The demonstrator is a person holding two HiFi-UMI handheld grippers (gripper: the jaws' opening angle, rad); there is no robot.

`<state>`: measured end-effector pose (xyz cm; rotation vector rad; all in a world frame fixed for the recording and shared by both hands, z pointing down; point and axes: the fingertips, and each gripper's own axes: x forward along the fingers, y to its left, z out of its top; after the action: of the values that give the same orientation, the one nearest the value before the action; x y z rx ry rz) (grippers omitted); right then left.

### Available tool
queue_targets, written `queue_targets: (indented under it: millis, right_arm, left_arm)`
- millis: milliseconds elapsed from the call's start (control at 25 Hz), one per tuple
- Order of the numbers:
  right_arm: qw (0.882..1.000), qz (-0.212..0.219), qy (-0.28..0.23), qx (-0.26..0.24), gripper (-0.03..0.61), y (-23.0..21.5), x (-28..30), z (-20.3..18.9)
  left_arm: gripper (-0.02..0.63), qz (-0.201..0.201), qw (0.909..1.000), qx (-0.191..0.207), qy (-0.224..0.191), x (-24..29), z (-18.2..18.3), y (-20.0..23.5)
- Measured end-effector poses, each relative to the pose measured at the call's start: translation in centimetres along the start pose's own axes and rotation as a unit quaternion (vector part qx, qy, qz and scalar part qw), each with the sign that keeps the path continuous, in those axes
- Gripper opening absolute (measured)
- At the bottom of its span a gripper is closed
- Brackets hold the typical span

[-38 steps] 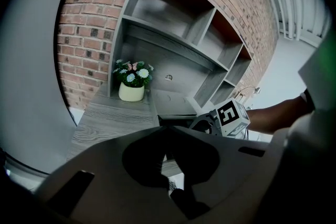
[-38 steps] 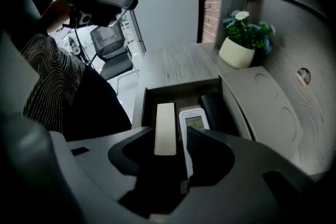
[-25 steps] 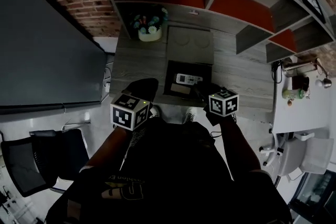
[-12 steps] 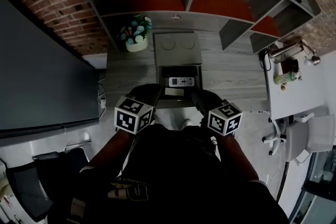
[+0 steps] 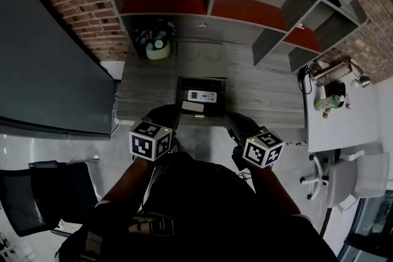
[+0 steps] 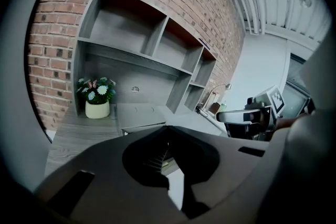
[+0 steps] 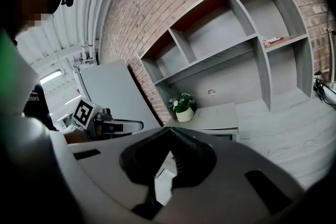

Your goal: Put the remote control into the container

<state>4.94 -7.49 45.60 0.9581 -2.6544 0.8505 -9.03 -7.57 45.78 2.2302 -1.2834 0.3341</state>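
Observation:
The white remote control (image 5: 201, 96) lies flat inside the dark open container (image 5: 185, 90) at the desk's front middle. Both grippers hang in front of the desk edge, clear of the container. My left gripper (image 5: 164, 112) is shut and empty; in the left gripper view its jaws (image 6: 167, 128) meet at the tips. My right gripper (image 5: 235, 122) is also shut with nothing in it, its jaws (image 7: 169, 129) closed together in the right gripper view. Neither touches the remote.
A grey lid (image 5: 199, 52) lies flat behind the container, with a pot of flowers (image 5: 158, 46) to its left. Open shelves (image 5: 215, 3) rise behind the wooden desk (image 5: 264, 95). A dark panel (image 5: 43, 64) stands at the left, a white side table (image 5: 338, 113) at the right.
Both grippers have drawn back from the desk towards the person. The right gripper has left the container's front edge. The remote has stayed in the container.

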Motion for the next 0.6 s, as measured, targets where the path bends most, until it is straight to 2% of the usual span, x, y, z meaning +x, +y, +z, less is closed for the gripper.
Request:
queue_targets:
  millis: [160,320,600]
  right_arm:
    - [0.999,0.013,0.012,-0.031,0.008,-0.4,-3.3,-1.4]
    - [1.0,0.013,0.009,-0.024,0.008,-1.2,-6.3,-3.3]
    - [0.998,0.037,0.023,-0.038,0.007,-0.2,-9.9,-5.7]
  left_arm:
    - [0.006,0.007,0.9999,0.002,-0.007,-0.5,-1.6,-4.7]
    - [0.006,0.016,0.9998,0.006,-0.009,-1.6,-4.4,-8.5]
    - [0.006,0.059,0.998,-0.021,-0.004,-4.4,-8.2,-11.2]
